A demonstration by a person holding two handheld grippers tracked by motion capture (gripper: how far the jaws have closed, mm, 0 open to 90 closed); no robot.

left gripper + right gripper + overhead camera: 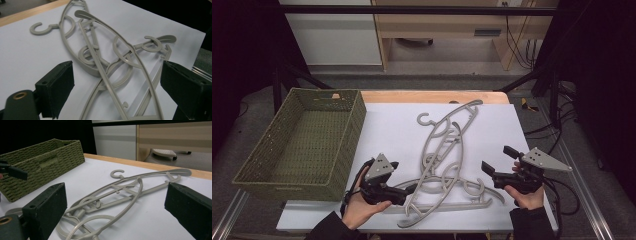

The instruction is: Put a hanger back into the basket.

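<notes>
Grey plastic hangers (444, 165) tangled in pile on white tabletop (392, 130), beside wicker basket (287, 175). Light, stiff, hooks snag; grip thin arm. Left gripper (117, 82) jaws wide, straddling pile; right gripper (116, 207) wide, empty.

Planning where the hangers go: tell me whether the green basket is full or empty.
Empty. The high view looks straight into the green woven basket and shows bare woven floor; the grey hangers all lie tangled on the white table.

Smooth grey plastic hangers (443, 160) on a matt white sheet (392, 130); rough woven green basket (302, 145).
</notes>
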